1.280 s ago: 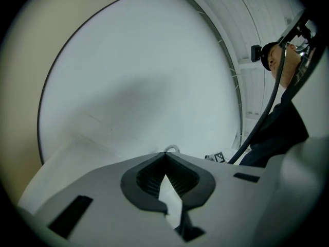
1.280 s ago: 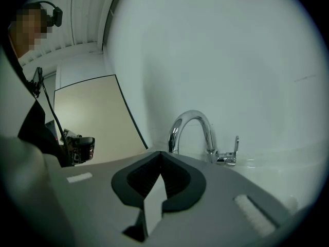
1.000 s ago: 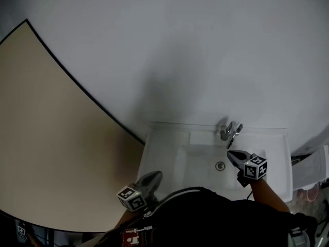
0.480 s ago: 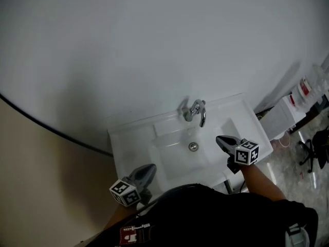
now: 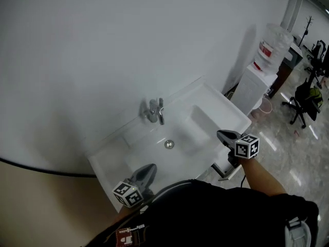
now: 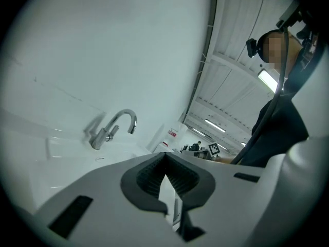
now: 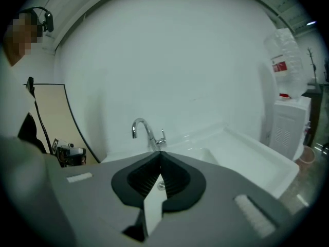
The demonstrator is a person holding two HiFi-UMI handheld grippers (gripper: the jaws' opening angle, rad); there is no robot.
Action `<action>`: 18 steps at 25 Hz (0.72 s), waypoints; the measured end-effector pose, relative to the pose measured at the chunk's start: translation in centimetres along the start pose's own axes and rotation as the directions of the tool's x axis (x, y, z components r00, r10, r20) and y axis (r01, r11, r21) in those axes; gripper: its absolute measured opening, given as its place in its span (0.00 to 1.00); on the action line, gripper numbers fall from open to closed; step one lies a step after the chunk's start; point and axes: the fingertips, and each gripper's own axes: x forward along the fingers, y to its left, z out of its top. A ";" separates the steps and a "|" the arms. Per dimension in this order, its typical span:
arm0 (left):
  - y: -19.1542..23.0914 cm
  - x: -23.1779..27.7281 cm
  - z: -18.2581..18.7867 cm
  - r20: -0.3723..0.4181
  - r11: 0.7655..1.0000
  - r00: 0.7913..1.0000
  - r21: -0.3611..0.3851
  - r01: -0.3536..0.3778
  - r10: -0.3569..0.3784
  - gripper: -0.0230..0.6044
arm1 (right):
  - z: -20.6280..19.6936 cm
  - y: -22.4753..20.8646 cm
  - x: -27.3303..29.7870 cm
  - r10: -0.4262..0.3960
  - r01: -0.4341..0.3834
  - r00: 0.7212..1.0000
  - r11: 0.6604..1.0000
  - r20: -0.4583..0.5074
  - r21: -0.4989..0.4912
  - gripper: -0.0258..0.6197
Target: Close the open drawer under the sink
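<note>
White sink [image 5: 226, 109] stands against a plain pale wall [image 5: 103, 45], seen from steeply above. A chrome faucet [image 5: 154, 110] rises at the sink's back rim and the drain [image 5: 168, 144] sits in the middle of the basin.

The drawer [image 5: 222, 168] shows only as a white edge with a dark line along it, jutting out from under the sink's front rim at the right-hand corner. How far it stands out cannot be told.

The right gripper [image 5: 222, 134] hovers over the sink's front rim, just above that jutting edge and clear of it. Its own view shows the jaws pressed together with nothing between them, pointing across the basin toward the faucet.

The left gripper [image 5: 149, 170] hangs at the sink's front rim near the left-hand corner, well apart from the drawer. Its jaws are also together at the tips and hold nothing; the faucet lies ahead of them and to their left.

Beyond the sink's right-hand end stands a water dispenser [image 5: 257, 84] with a clear bottle [image 5: 275, 48] on top, and a dark chair [image 5: 306, 99] is further off on the glossy floor. A beige panel [image 5: 31, 205] with a dark edge lies past the sink's left-hand end. The person's dark top [image 5: 205, 215] fills the near side, in front of the sink.
</note>
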 end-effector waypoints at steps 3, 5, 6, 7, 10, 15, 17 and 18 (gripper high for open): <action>-2.6 3.7 -1.6 -0.042 0.999 0.999 0.009 0.031 -0.030 0.04 | -0.9 -3.8 -3.5 -0.036 0.035 0.999 0.999 0.027 0.021 0.04; -4.3 6.2 -2.9 -0.069 0.999 0.997 0.010 0.042 -0.041 0.04 | -1.5 -6.1 -5.7 -0.051 0.050 0.998 0.999 0.033 0.020 0.04; -5.2 7.5 -3.5 -0.081 0.999 0.996 0.010 0.047 -0.046 0.04 | -1.9 -7.3 -6.7 -0.056 0.056 0.998 0.998 0.033 0.016 0.04; -6.0 8.8 -4.1 -0.093 0.999 0.994 0.012 0.053 -0.051 0.04 | -2.3 -8.4 -7.6 -0.060 0.060 0.998 0.998 0.032 0.009 0.04; -8.1 12.8 -6.1 -0.132 0.997 0.989 0.025 0.067 -0.063 0.04 | -3.4 -11.6 -9.8 -0.064 0.064 0.997 0.998 0.033 -0.001 0.04; -11.1 18.8 -10.3 -0.220 0.996 0.972 0.036 0.086 -0.076 0.04 | -5.8 -16.0 -12.7 -0.069 0.069 0.997 0.998 0.030 0.009 0.04; -12.1 21.1 -12.1 -0.255 0.994 0.963 0.035 0.104 -0.092 0.04 | -6.9 -17.5 -13.6 -0.073 0.072 0.997 0.997 0.028 0.016 0.04; -12.6 22.1 -13.0 -0.271 0.993 0.957 0.034 0.115 -0.101 0.04 | -7.6 -18.1 -13.9 -0.074 0.073 0.997 0.997 0.027 0.021 0.04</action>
